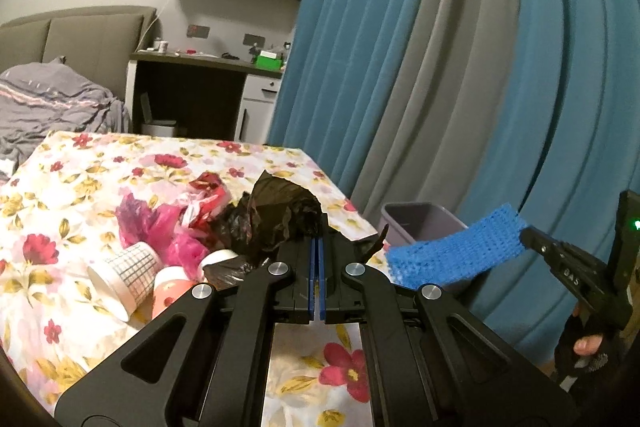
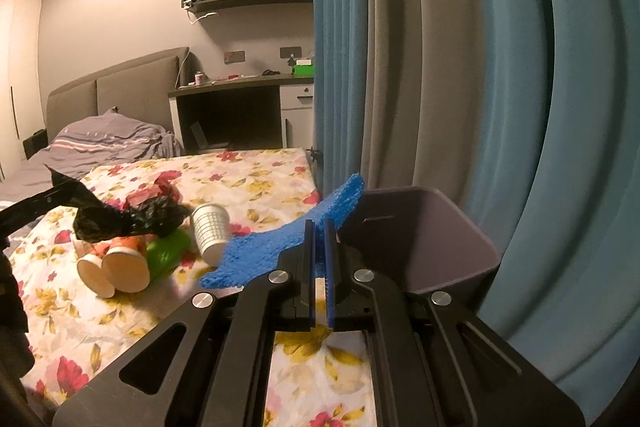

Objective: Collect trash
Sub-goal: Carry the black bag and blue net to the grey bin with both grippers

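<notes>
My left gripper point(image 1: 319, 241) is shut on a crumpled black plastic bag point(image 1: 280, 219) above the floral table point(image 1: 72, 187); the bag also shows in the right wrist view point(image 2: 120, 221). My right gripper point(image 2: 319, 227) is shut on a blue knitted cloth point(image 2: 272, 247), which it holds over the table edge beside the grey bin point(image 2: 432, 239). In the left wrist view the cloth point(image 1: 456, 251) hangs from the right gripper point(image 1: 524, 237) near the bin point(image 1: 420, 223). Paper cups point(image 1: 124, 279), a pink bag point(image 1: 156, 227) and a red wrapper point(image 1: 210, 193) lie on the table.
Blue and grey curtains point(image 1: 440, 67) hang close behind the bin. A bed point(image 1: 48, 99) and a desk point(image 1: 200, 67) stand at the back. In the right wrist view a green bag point(image 2: 168, 251) and a checked cup point(image 2: 210, 227) lie on the table.
</notes>
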Demonstrator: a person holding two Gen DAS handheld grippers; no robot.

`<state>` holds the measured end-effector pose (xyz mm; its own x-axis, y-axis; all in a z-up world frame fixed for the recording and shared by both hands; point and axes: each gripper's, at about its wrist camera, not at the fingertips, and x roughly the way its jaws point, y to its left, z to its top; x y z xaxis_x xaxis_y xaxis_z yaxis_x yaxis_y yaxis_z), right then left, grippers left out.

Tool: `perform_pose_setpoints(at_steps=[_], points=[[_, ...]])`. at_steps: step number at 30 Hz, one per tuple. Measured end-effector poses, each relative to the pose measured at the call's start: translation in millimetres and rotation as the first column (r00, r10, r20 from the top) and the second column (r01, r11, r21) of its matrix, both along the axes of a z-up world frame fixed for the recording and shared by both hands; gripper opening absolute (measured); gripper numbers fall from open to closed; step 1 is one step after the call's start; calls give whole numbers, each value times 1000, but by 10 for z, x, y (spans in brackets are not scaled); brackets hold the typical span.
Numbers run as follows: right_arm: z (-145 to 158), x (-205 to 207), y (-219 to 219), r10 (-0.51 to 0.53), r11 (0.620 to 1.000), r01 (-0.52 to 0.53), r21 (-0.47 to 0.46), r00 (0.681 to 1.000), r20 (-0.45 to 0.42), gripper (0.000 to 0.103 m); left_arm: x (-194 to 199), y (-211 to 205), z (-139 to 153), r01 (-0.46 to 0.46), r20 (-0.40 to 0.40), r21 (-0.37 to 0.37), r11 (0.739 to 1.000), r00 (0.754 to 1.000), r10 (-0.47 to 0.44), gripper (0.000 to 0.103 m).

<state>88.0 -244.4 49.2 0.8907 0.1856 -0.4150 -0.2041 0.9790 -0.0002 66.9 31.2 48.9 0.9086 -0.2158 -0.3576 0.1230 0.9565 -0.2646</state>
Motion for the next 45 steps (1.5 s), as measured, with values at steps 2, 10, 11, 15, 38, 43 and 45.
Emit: perform_pose_setpoints(at_steps=[2, 10, 11, 15, 38, 43, 45], points=[[30, 40, -18, -14, 1000, 14, -5, 1000, 12, 4, 28, -56, 30, 15, 4, 7, 1000, 1000, -15, 0], [67, 321, -336, -125, 992, 125, -5, 992, 26, 4, 361, -565, 231, 130, 29, 52, 990, 991, -131, 0], [56, 359, -388, -141, 990, 141, -5, 990, 24, 4, 421, -634, 240, 146, 26, 53, 988, 989, -148, 0], [-17, 497, -584, -206, 978, 206, -24, 978, 17, 4, 698, -997, 218, 220, 13, 63, 974, 975, -221, 0], [-587, 1014, -1069, -251, 967, 256, 16, 958, -139, 5, 2146, -2304, -520, 445, -189, -134, 885, 865, -464, 0], [-635, 1045, -1082, -235, 970, 242, 27, 960, -153, 5, 2289, -2401, -683, 441, -235, -166, 882, 851, -469, 0], [-656, 1055, -1088, -230, 971, 238, 31, 960, -163, 5, 2303, -2415, -719, 443, -243, -169, 881, 847, -473, 0]])
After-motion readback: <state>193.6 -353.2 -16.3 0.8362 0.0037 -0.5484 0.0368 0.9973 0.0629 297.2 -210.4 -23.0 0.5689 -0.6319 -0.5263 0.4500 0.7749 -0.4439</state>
